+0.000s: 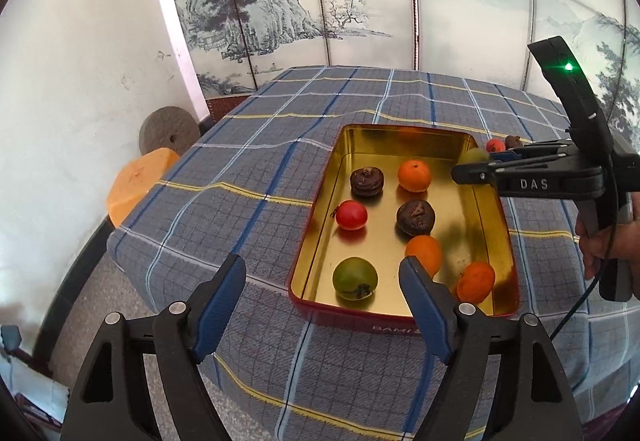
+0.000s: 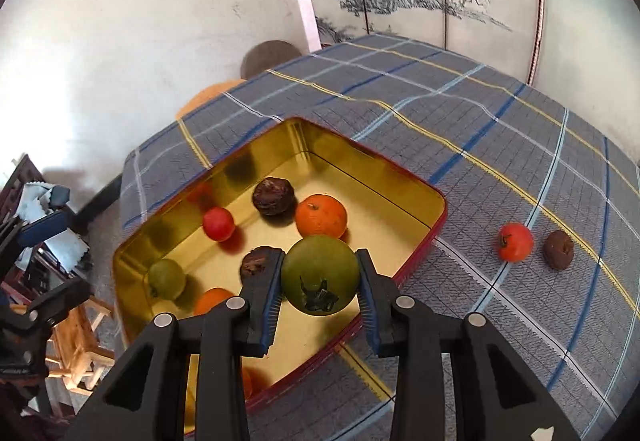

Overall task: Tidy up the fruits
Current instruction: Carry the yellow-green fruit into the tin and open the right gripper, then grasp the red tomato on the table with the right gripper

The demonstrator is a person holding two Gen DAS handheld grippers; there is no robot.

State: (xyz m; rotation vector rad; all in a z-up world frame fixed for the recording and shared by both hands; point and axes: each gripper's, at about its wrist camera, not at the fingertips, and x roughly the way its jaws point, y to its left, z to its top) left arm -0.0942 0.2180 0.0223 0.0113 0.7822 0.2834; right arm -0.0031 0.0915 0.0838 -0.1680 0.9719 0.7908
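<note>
A gold-lined red tin (image 1: 486, 225) (image 2: 416, 197) sits on the plaid tablecloth. It holds a red fruit (image 1: 351, 215), a green fruit (image 1: 355, 278), two dark brown fruits (image 1: 367, 181) and several oranges (image 1: 414, 175). My right gripper (image 2: 320, 291) is shut on a green fruit (image 2: 319, 273) and holds it above the tin's right side; it shows in the left wrist view (image 1: 474, 161). My left gripper (image 1: 322, 305) is open and empty, just above the tin's near edge. A red fruit (image 2: 516, 242) and a brown fruit (image 2: 558, 250) lie on the cloth right of the tin.
The table (image 1: 248, 177) has a blue-grey plaid cloth. An orange stool (image 1: 138, 187) and a round stone (image 1: 169, 131) stand left of the table by the white wall. A painted screen (image 1: 360, 1) stands behind. Wooden furniture (image 2: 76, 345) is at the lower left.
</note>
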